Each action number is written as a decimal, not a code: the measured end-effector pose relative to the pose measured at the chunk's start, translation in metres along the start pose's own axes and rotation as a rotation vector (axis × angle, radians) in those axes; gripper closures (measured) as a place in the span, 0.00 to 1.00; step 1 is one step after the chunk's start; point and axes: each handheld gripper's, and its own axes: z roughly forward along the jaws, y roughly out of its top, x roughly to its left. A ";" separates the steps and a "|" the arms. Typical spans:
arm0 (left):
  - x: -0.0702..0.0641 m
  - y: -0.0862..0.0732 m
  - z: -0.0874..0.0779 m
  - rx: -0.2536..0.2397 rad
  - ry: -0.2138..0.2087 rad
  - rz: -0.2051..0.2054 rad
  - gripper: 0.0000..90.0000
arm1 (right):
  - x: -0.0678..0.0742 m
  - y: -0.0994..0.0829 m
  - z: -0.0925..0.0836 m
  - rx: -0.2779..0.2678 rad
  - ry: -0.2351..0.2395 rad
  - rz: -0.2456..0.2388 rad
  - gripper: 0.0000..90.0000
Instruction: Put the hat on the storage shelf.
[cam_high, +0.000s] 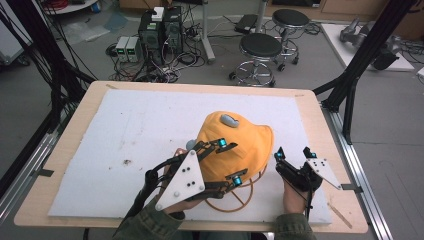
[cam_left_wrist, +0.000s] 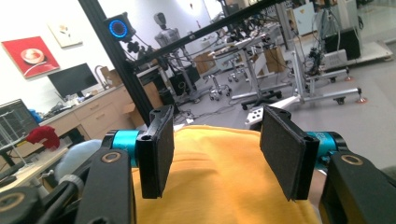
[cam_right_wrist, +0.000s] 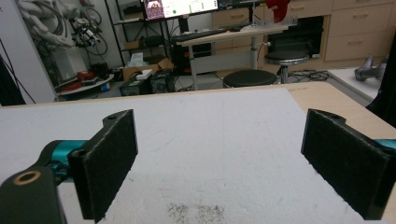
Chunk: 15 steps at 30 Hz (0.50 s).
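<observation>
The orange hat (cam_high: 235, 145) lies on the white mat (cam_high: 125, 135) on the worktop (cam_high: 75, 115), a bit right of the middle of the high view. It has a small grey patch (cam_high: 229, 120) on top, and a thin orange cord (cam_high: 235, 197) loops out under it toward the bottom of the frame.

The left tongs (cam_high: 230, 162) sit wide open over the near side of the hat, one tip on each side of a fold of cloth. They grip nothing yet. The right tongs (cam_high: 292, 152) are open too. They sit just right of the hat's rim and hold nothing.

I think the step now is to take hold of the hat. To do it well, the left tongs should go down a little so the cloth sits deep between the pads, then close slowly. Soft cloth slips, so a fat fold is better than a thin edge. The right tongs should turn toward the rim before they close, because they point at bare mat now.

The left gripper view shows orange cloth (cam_left_wrist: 219, 177) between the two black pads (cam_left_wrist: 156, 149), not squeezed. The high view cannot show that so clearly. The right gripper view shows bare mat (cam_right_wrist: 219, 140) and some dark crumbs (cam_right_wrist: 196, 212) between its open pads (cam_right_wrist: 109, 161). The high view shows the whole hat and both hands (cam_high: 295, 197) together.
</observation>
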 end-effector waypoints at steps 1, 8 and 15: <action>0.002 0.000 -0.002 -0.005 0.005 -0.006 0.49 | 0.000 0.000 0.000 0.000 0.001 -0.003 0.11; 0.017 0.002 -0.015 -0.062 0.071 -0.049 0.46 | 0.000 0.000 0.000 0.001 0.001 -0.001 0.11; 0.037 0.002 -0.036 -0.107 0.150 -0.097 0.46 | 0.000 0.000 0.000 0.004 0.002 0.005 0.11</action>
